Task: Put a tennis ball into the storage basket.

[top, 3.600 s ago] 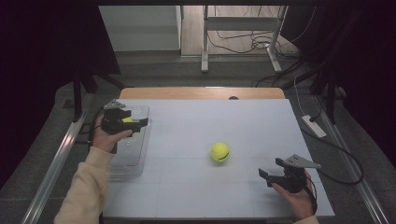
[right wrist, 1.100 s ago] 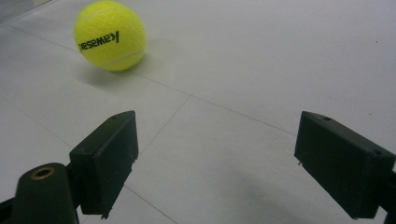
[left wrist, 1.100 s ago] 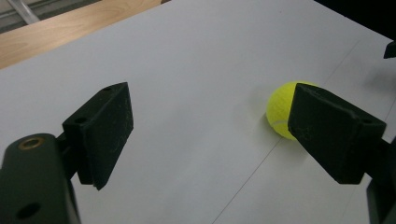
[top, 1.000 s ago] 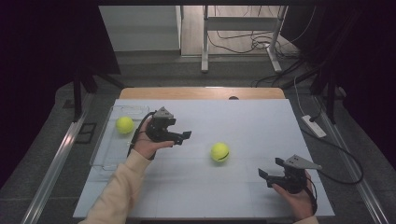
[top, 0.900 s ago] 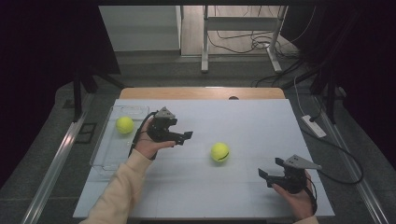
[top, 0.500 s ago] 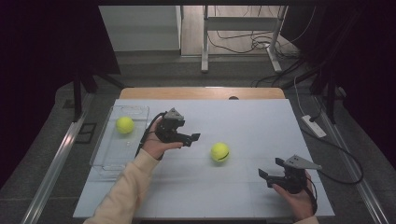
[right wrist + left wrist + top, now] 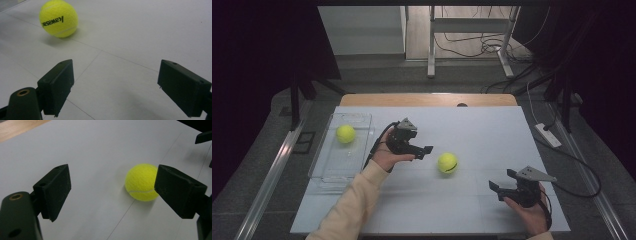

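On the desk [image 7: 482, 200] | left claw [image 7: 424, 150] spread wide, near the ball [image 7: 447, 163] in the middle | right claw [image 7: 502, 182] spread, empty, resting apart | second ball [image 7: 345, 133] in tray [image 7: 329, 170] | next: probably reach, close on ball

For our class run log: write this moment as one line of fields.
left gripper: open, near table ball | right gripper: open, empty | tray: holds second ball

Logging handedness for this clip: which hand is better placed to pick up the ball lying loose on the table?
Left. Its open tongs sit just beside the ball, pointing at it; the right tongs rest farther away.
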The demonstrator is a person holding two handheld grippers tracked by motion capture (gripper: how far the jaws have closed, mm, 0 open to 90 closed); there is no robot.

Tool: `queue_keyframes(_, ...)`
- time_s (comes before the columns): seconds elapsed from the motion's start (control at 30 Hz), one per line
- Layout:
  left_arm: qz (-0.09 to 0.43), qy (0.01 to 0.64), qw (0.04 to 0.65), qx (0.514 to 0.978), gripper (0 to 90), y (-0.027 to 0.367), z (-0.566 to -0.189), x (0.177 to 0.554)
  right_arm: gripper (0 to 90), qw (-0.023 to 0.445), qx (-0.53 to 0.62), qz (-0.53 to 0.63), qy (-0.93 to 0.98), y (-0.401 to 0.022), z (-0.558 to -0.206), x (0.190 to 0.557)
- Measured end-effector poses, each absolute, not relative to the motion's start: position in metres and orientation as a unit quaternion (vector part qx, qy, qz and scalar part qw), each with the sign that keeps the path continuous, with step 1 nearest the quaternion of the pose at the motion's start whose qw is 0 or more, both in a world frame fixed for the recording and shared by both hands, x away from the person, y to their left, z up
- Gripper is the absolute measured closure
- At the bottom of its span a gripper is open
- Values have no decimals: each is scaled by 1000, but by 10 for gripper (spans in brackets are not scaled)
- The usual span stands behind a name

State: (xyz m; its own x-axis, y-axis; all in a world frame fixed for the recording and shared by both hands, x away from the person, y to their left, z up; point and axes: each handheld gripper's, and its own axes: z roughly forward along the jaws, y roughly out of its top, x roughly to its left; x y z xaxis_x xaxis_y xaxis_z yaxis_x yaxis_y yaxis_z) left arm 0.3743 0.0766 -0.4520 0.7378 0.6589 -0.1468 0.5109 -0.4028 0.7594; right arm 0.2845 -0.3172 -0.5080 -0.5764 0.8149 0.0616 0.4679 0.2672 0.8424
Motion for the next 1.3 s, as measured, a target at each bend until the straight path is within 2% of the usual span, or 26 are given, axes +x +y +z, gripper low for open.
queue_keyframes(1.3,59,310,415,854,126,41,-456,367,136,198,416,439,772,-317,-508,284)
